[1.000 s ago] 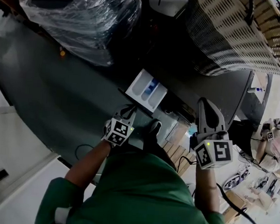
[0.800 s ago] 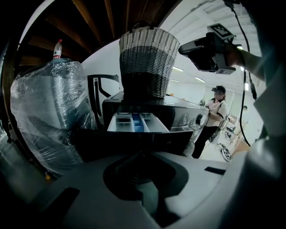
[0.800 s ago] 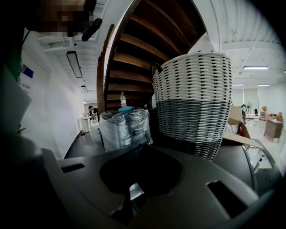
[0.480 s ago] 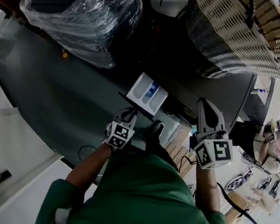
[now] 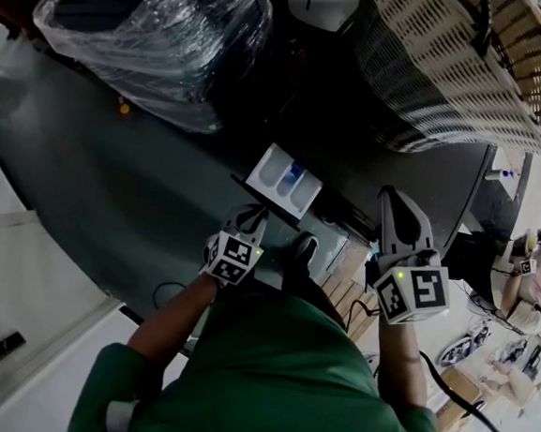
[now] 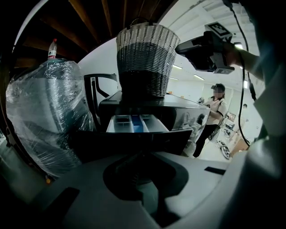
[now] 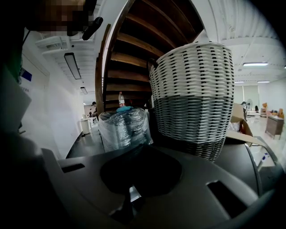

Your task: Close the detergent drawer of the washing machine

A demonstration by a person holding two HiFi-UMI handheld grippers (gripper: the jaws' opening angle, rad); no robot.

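The washing machine's [image 5: 415, 181] detergent drawer [image 5: 283, 178] stands pulled out, showing white compartments and a blue insert. In the left gripper view the drawer [image 6: 134, 123] lies straight ahead behind its dark front panel [image 6: 134, 144]. My left gripper [image 5: 250, 218] is shut and empty, its tip just short of that front panel, and I cannot tell whether they touch. The same jaws [image 6: 144, 155] are closed together. My right gripper [image 5: 396, 204] is shut and empty, held off to the right over the machine's front edge, away from the drawer; it points at the basket [image 7: 194, 100].
A tall wicker basket [image 5: 453, 71] stands on the machine top behind the drawer. A plastic-wrapped bundle [image 5: 164, 32] sits to the left of the machine. A person [image 5: 536, 281] is at the far right among cables and boxes. My green sleeves fill the lower part of the head view.
Almost nothing differs. The head view has shifted slightly, the left gripper has edged a little closer to the drawer front, and the drawer stays pulled out.
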